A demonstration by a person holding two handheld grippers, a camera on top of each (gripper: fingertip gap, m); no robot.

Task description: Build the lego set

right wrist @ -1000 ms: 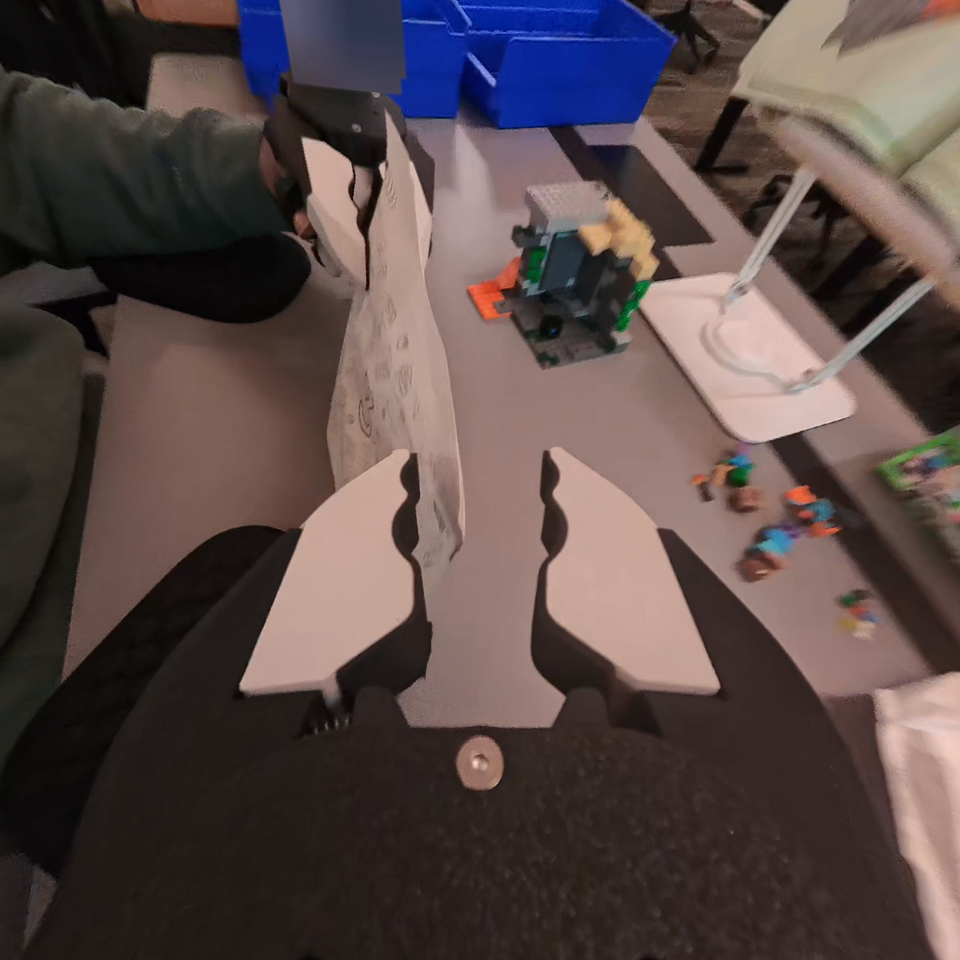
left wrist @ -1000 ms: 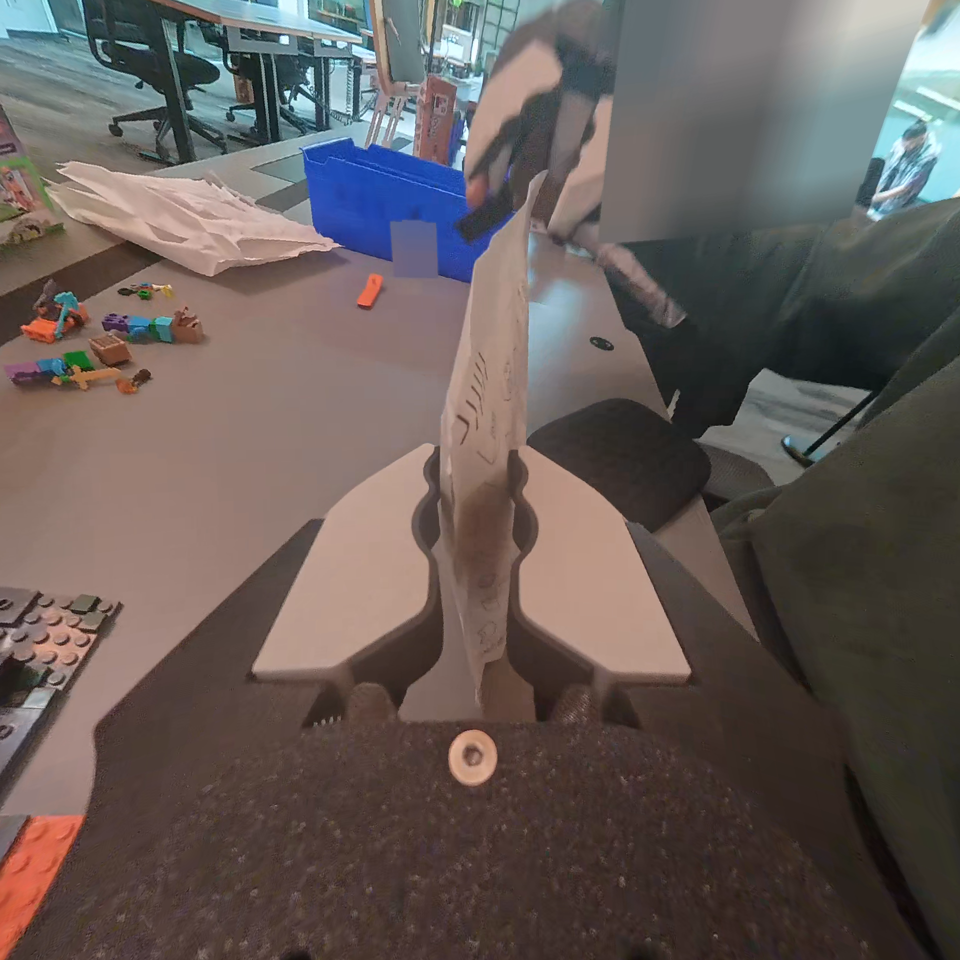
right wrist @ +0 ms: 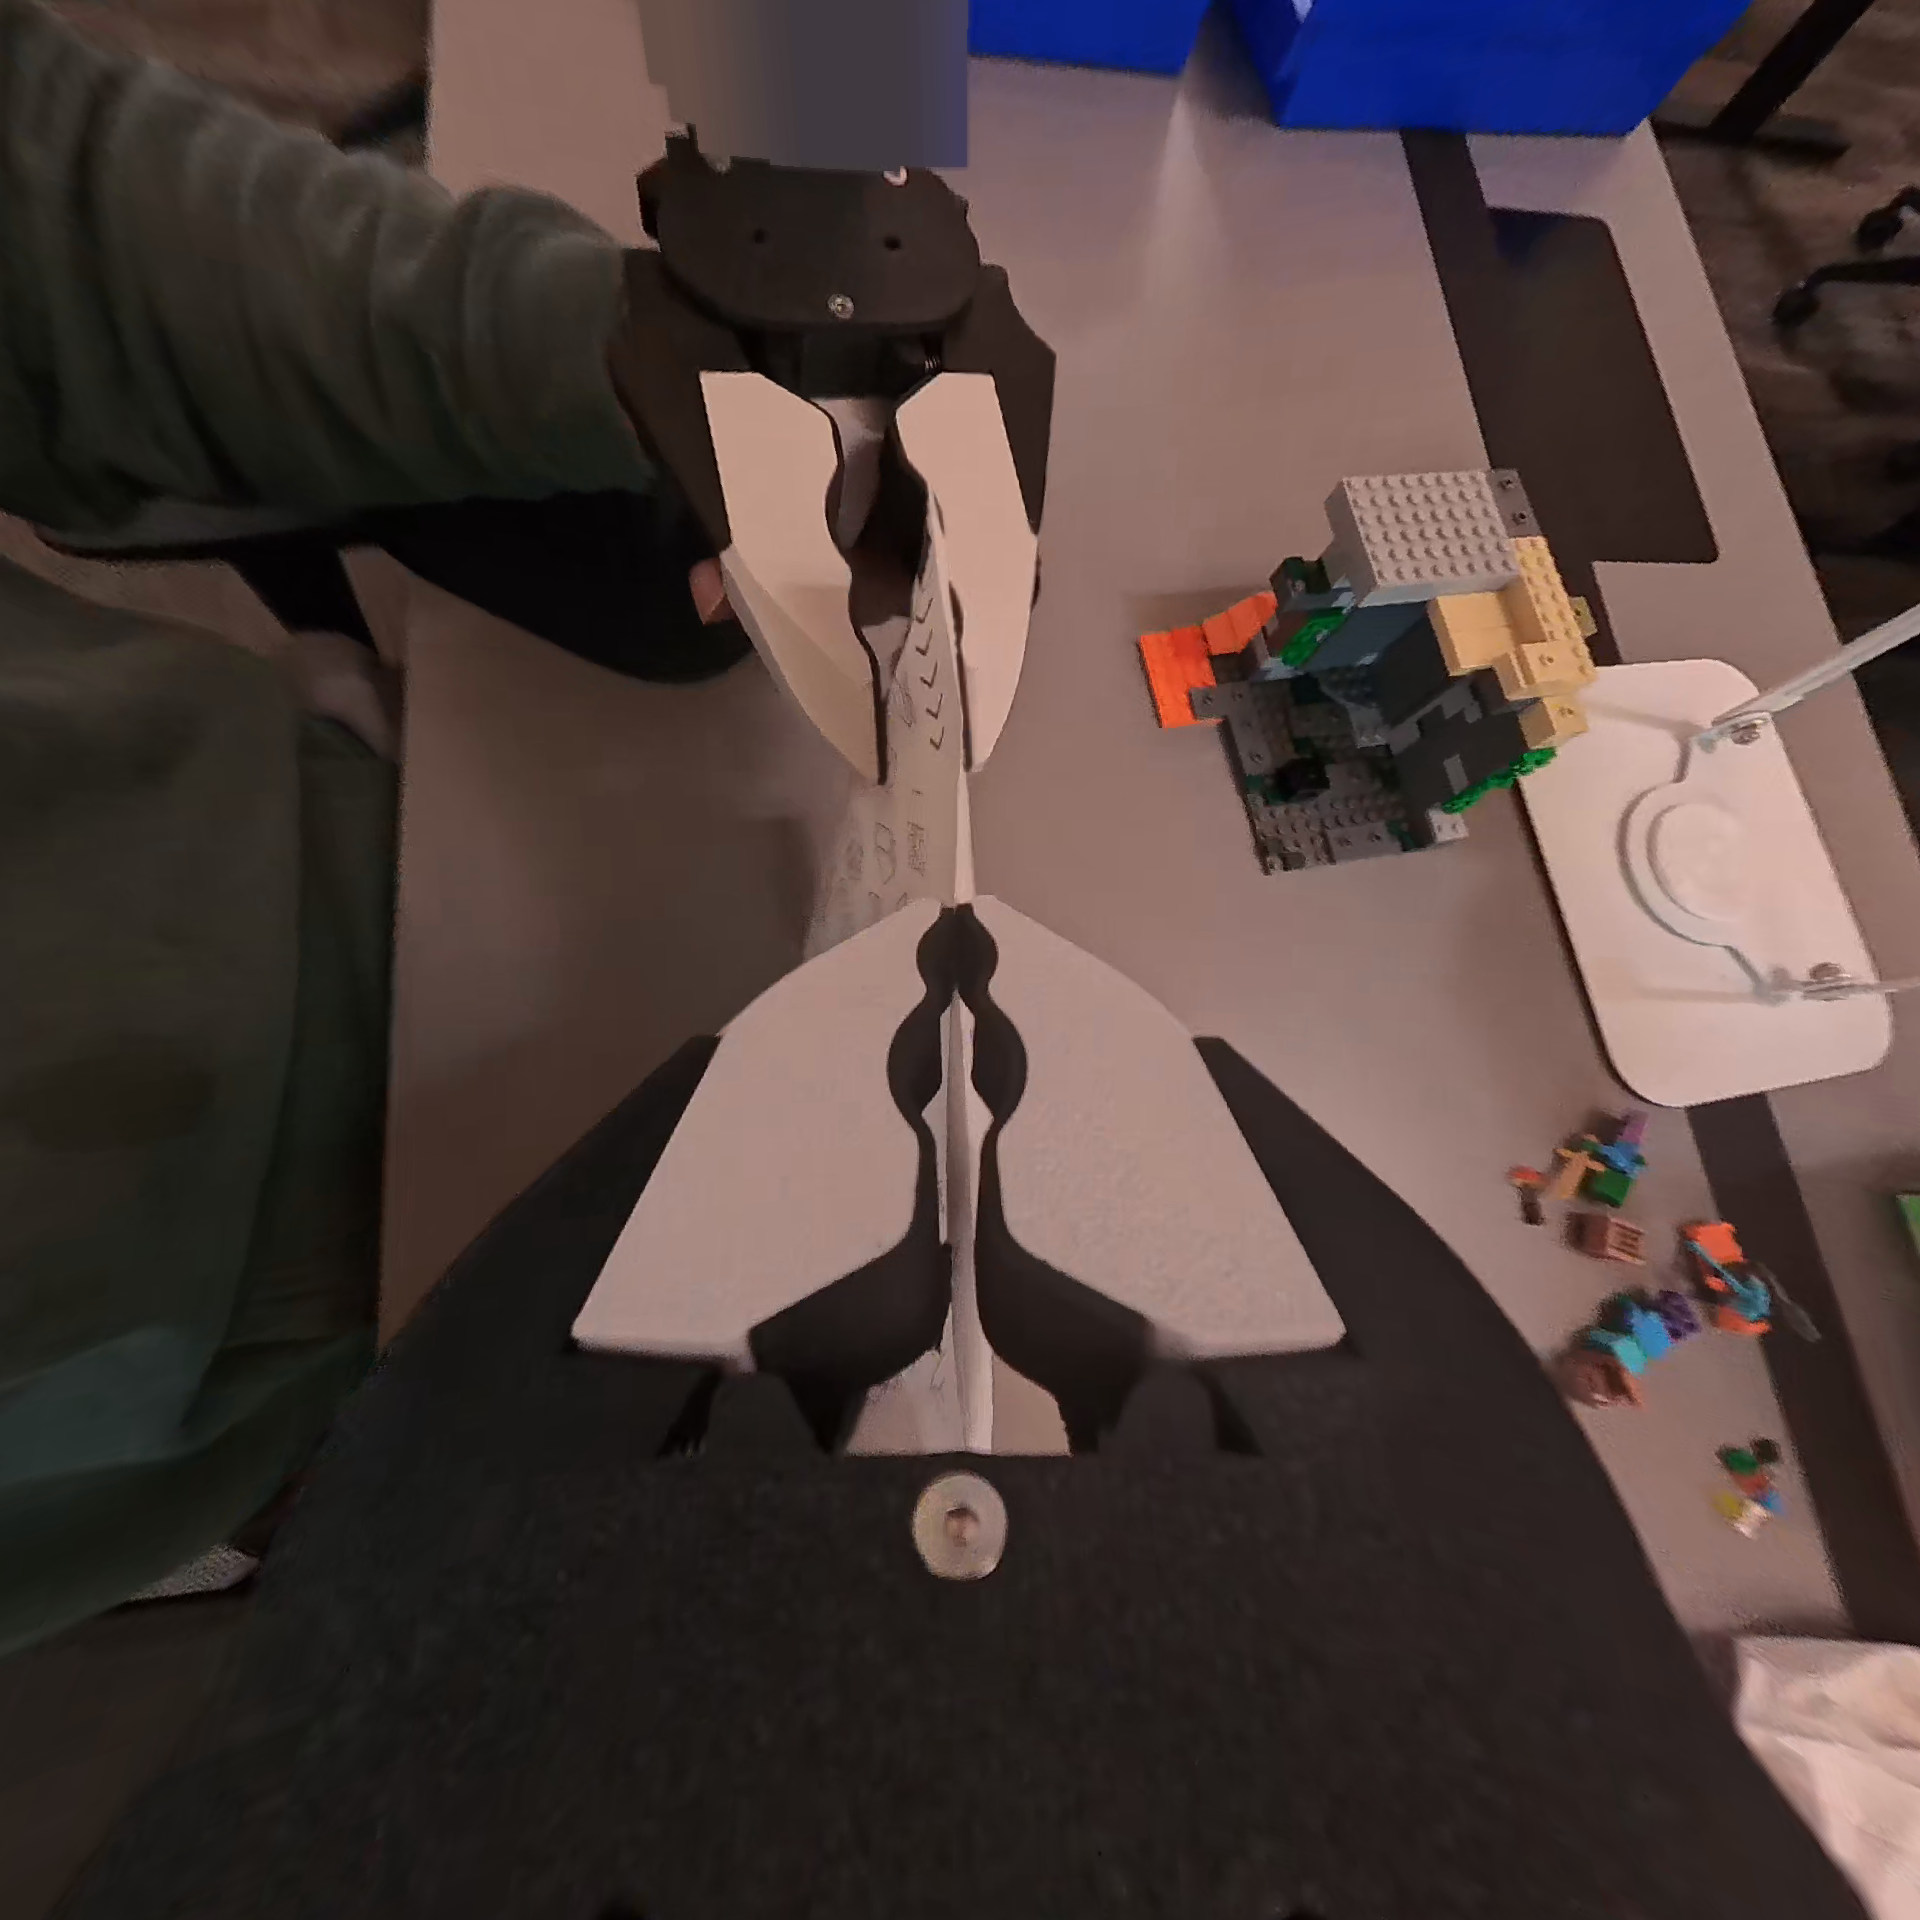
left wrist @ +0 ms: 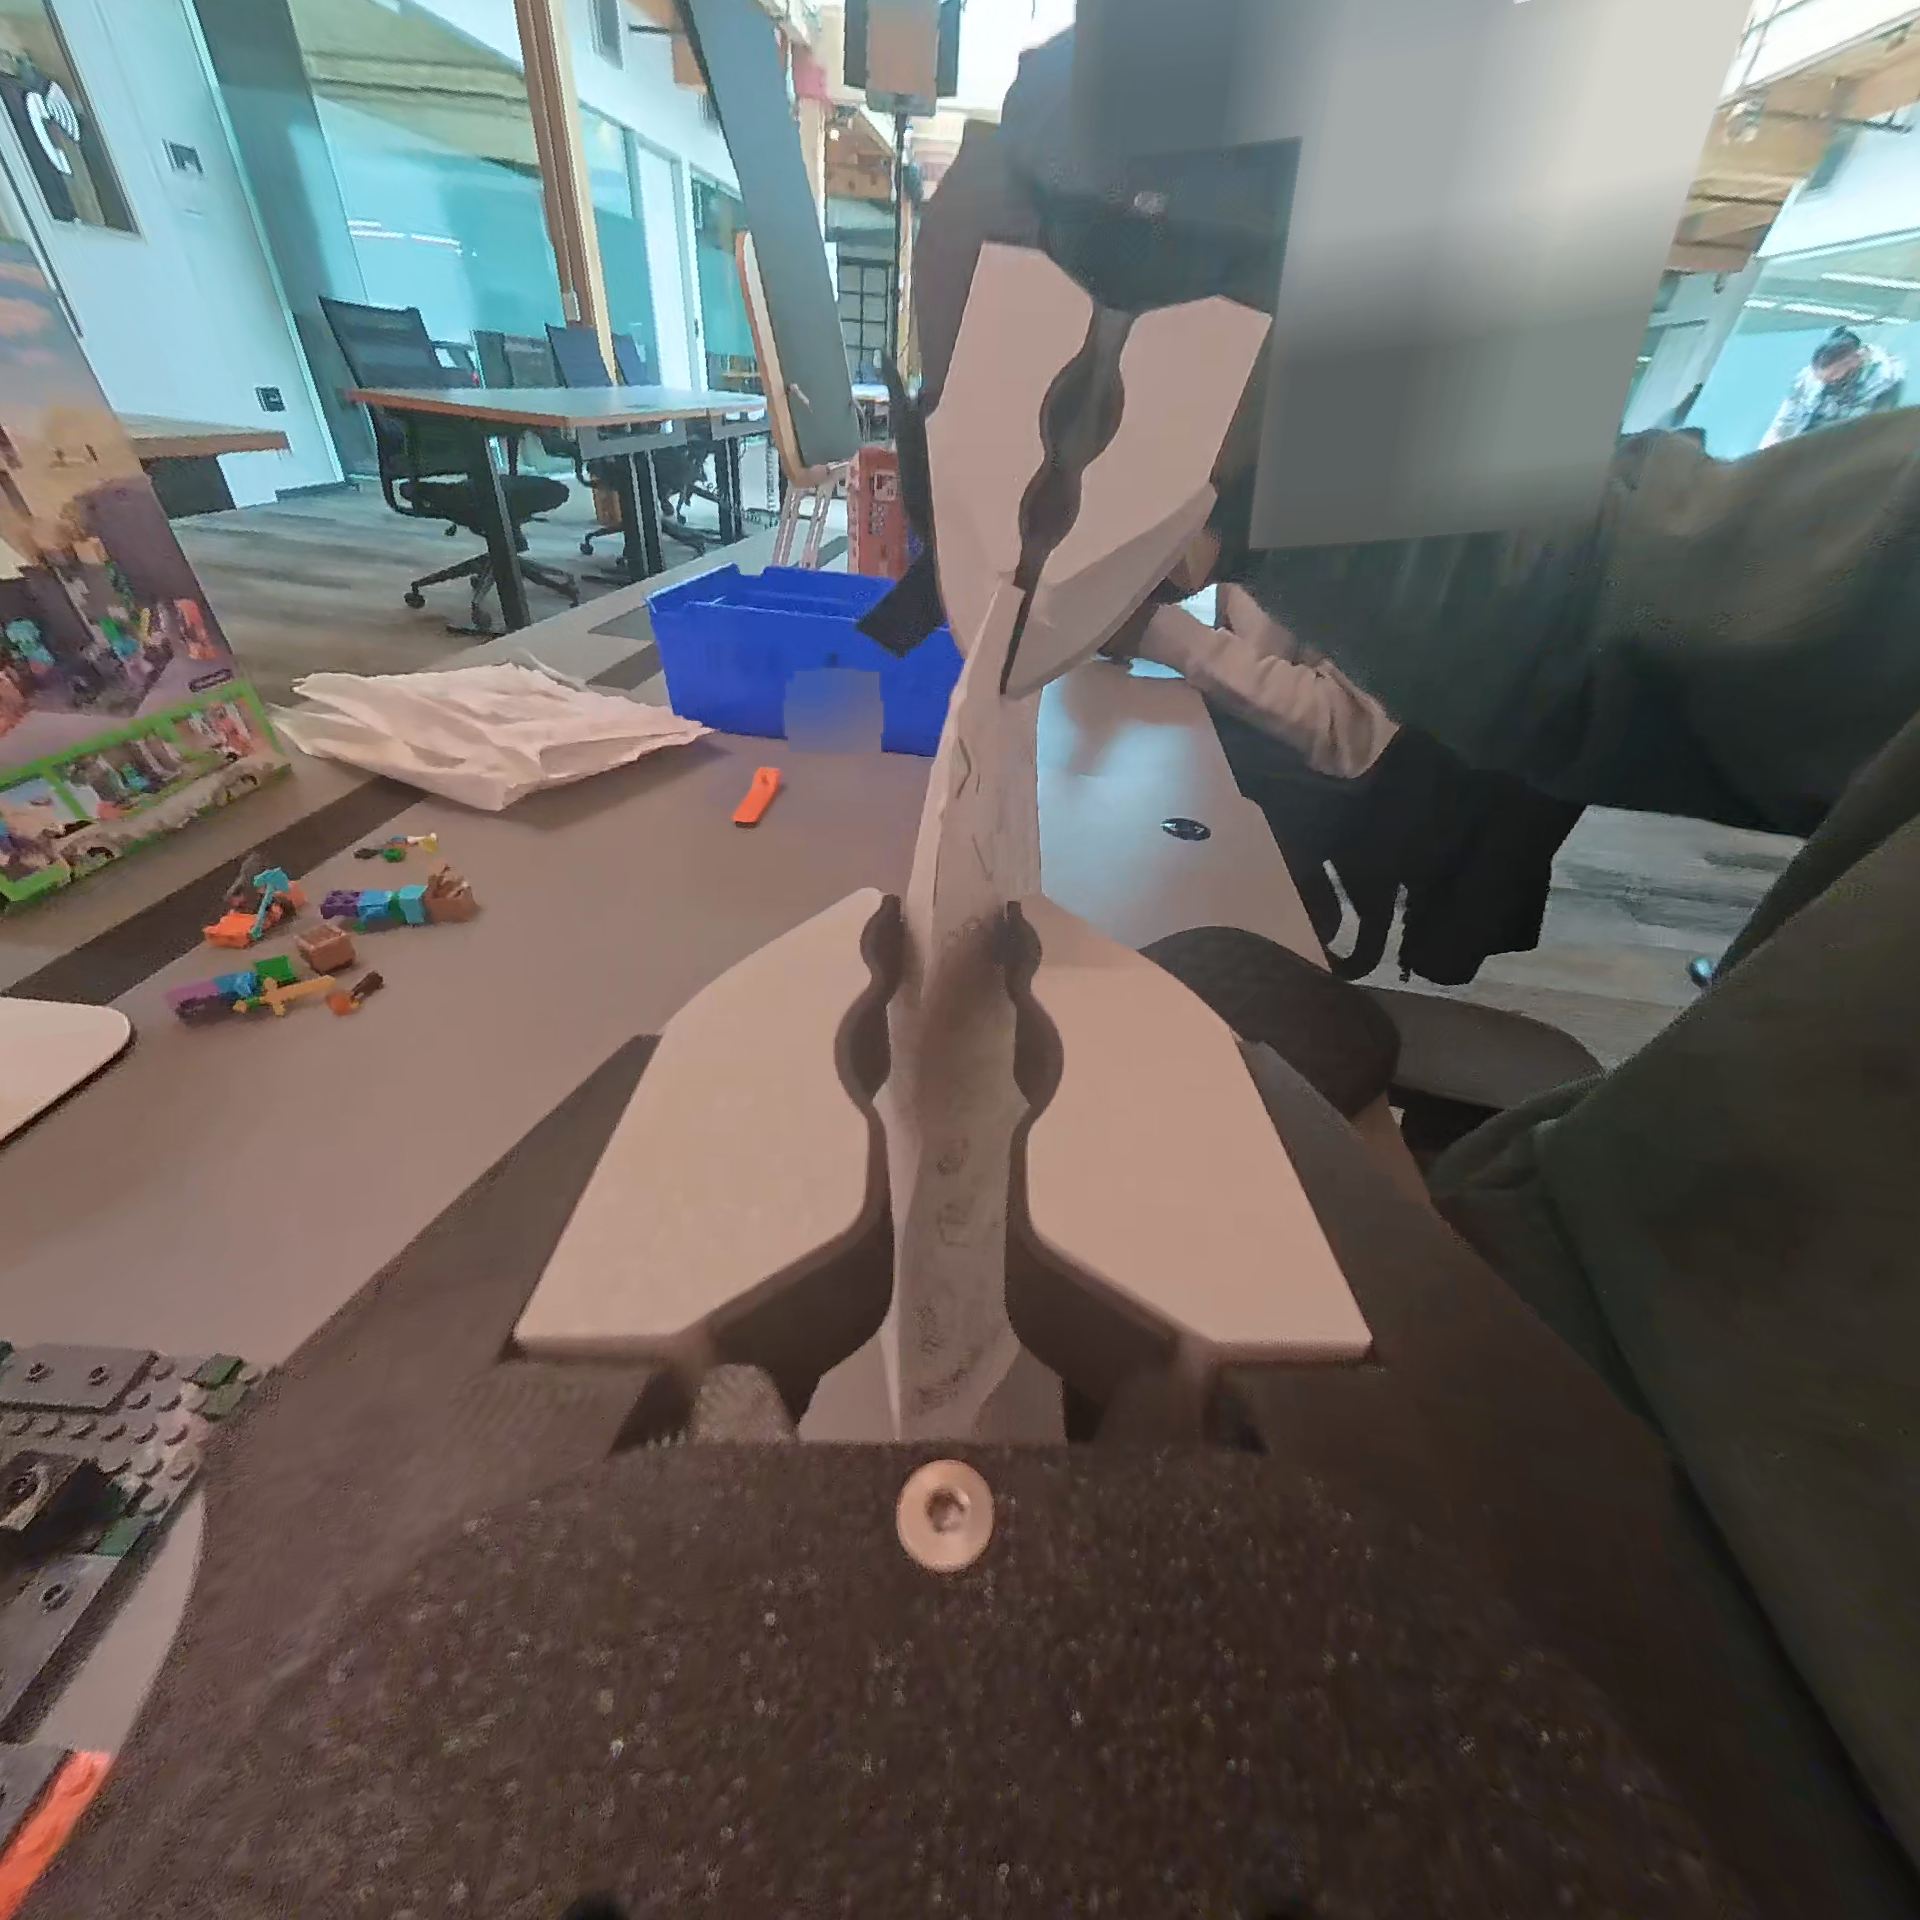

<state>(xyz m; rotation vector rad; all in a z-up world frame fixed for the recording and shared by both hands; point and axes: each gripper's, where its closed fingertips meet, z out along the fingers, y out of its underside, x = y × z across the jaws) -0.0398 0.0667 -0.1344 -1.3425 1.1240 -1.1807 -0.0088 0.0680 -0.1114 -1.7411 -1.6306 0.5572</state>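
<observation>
Left wrist view shows the left gripper (left wrist: 951, 925) clamped on one end of a white paper bag (left wrist: 977, 810), its two pads pressed against a bulge in the bag. The bag is thin and creased, printed with small dark line drawings and marks too small to read. It stretches taut above the grey table (left wrist: 582, 935) to the right gripper (left wrist: 1013, 675), whose fingers are closed flat on its other end, a state the right wrist view confirms from its own side. Left of the bag lie loose coloured toy bricks (left wrist: 312, 935) and an orange piece (left wrist: 756, 796). Farther off are crumpled white bags (left wrist: 488, 717), a blue bin (left wrist: 769, 655) and a toy box (left wrist: 114, 665) with bright pictures. A brick model (right wrist: 1392, 665) stands to the right in the right wrist view.
</observation>
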